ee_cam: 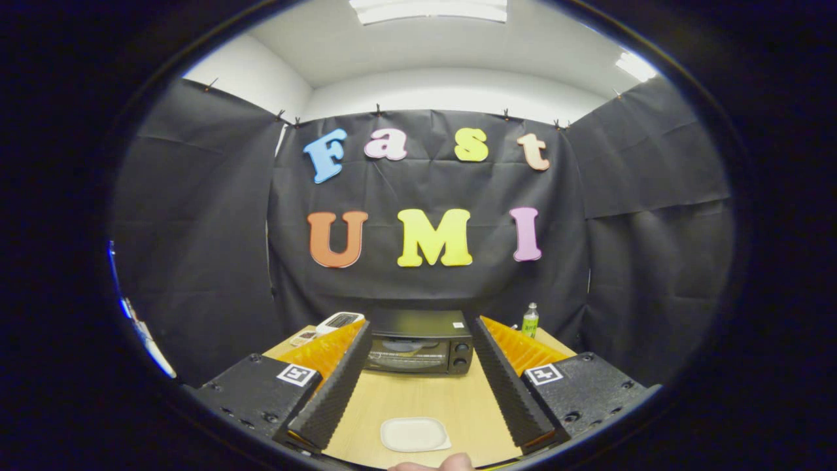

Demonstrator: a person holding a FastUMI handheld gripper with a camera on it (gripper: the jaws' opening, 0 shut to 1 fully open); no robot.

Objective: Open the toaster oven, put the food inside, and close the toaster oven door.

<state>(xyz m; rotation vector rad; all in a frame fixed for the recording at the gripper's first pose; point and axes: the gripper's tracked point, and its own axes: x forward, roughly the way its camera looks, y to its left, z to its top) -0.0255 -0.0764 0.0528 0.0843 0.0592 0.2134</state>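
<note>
A black toaster oven [418, 343] stands at the far end of the wooden table [425, 399], its glass door closed, two knobs on its right side. A white rectangular plate [415, 434] lies on the table near me, between the fingers; whether food lies on it I cannot tell. My gripper [418, 330] is held above the table, open wide, with nothing between its fingers. The fingertips point at the oven's two sides from well short of it.
A small bottle with a green label [530, 320] stands right of the oven. A white device [340, 321] and a small flat item [303, 337] lie left of the oven. A fingertip [435, 464] shows at the table's near edge. Black cloth walls surround the table.
</note>
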